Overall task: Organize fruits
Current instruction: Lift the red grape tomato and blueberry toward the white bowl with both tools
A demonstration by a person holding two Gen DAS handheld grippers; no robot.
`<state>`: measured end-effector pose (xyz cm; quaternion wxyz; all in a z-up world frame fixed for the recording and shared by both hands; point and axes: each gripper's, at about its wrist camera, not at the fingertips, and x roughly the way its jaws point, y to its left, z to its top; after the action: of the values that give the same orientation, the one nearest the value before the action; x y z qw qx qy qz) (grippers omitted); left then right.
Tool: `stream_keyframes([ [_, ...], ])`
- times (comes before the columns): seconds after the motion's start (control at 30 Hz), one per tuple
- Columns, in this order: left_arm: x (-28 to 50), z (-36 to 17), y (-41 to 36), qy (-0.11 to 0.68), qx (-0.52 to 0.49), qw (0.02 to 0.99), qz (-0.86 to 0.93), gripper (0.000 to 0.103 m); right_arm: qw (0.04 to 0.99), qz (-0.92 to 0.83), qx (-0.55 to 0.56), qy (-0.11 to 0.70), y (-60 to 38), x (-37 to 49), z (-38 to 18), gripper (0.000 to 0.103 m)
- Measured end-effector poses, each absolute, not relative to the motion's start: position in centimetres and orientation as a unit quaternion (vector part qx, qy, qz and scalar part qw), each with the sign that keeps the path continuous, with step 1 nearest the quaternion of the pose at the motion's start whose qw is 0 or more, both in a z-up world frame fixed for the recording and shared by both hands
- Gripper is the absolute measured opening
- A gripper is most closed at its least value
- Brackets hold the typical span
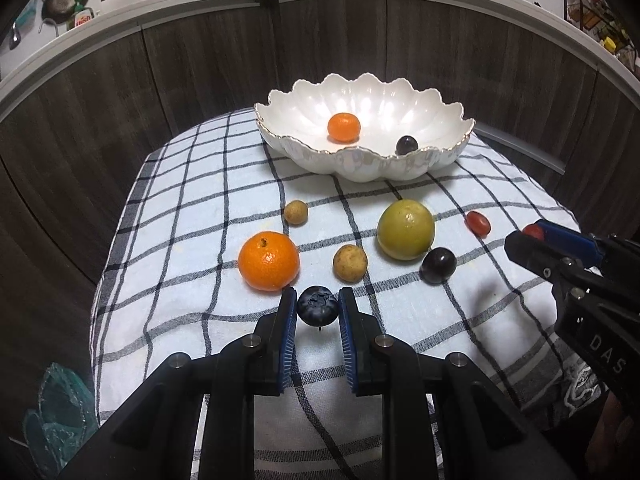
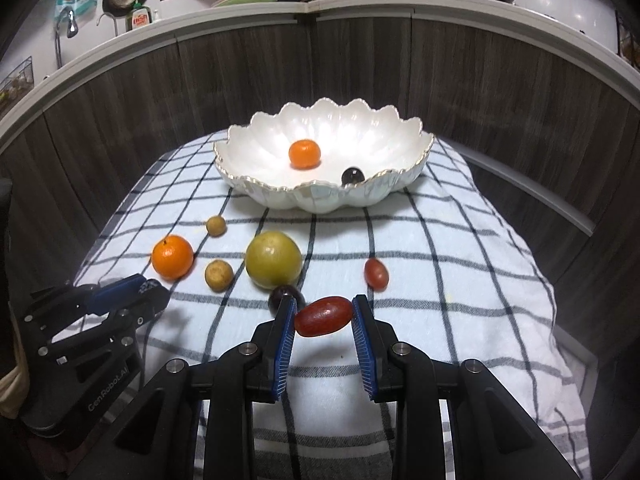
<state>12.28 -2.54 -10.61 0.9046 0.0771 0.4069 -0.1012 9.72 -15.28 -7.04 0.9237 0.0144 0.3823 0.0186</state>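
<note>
My left gripper [image 1: 317, 309] is shut on a dark blueberry [image 1: 317, 312], held just above the checked cloth [image 1: 192, 264]. My right gripper [image 2: 323, 316] is shut on a red oblong grape tomato [image 2: 322, 316]; it also shows at the right edge of the left wrist view [image 1: 534, 236]. A white scalloped bowl [image 1: 432, 104] stands at the far end and holds a small mandarin [image 1: 344, 128] and a dark grape [image 1: 407, 145]. On the cloth lie a mandarin [image 1: 269, 261], a green-yellow round fruit [image 1: 405, 229], two small brown fruits [image 1: 350, 263] [image 1: 296, 212], a dark grape [image 1: 438, 265] and a red tomato [image 1: 478, 223].
Dark wood panelling [image 1: 208, 80] curves round behind the table, with a white counter [image 2: 240, 20] of kitchenware above it. A teal mesh bag [image 1: 56, 420] lies at the lower left, off the cloth. The cloth's near part [image 2: 440, 340] carries no fruit.
</note>
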Motion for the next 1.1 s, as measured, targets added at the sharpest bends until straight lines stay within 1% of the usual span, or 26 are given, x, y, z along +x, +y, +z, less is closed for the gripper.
stream_keyframes([
  [0.57, 12.4, -7.6, -2.6, 0.385, 0.066, 0.917, -0.082, 0.022, 0.944, 0.022, -0.002, 0.329, -15.4, 9.6, -3.6, 0.030],
  [1.1, 15.1, -4.9, -4.3, 0.367, 0.060, 0.925, -0.083, 0.022, 0.951, 0.004, 0.007, 0.310, -17.5, 11.7, -1.7, 0.030],
])
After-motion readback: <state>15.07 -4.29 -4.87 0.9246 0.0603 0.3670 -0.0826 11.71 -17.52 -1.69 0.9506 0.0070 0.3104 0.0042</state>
